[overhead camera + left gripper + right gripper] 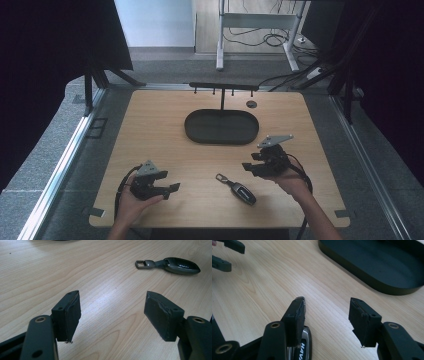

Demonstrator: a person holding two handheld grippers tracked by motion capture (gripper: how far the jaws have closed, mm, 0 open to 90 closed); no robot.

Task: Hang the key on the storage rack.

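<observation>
1. The left gripper (172,188) rests low over the near left part of the wooden table (150,130), held in the person's left hand (131,202). In the left gripper view its two black jaws stand wide apart with only bare wood between them, so it is open and holds nothing.
2. The car key fob (237,189) lies flat on the table between the two grippers, nearer the right one, with its metal loop end pointing toward the far left. In the left gripper view it lies ahead and to the right, dark and glossy, touching neither jaw.
3. In the right gripper view the fob (304,345) shows beneath and behind one jaw; silver letters "HAVA" can be read on it, the rest hidden.
4. The right gripper (248,168) hovers just beside the fob, held in the right hand (295,182). Its jaws are parted, with bare wood in the gap; they grip nothing.
5. A black oval tray (200,134) sits at the far middle of the table, with a black hook rack (223,86) standing behind it.
</observation>
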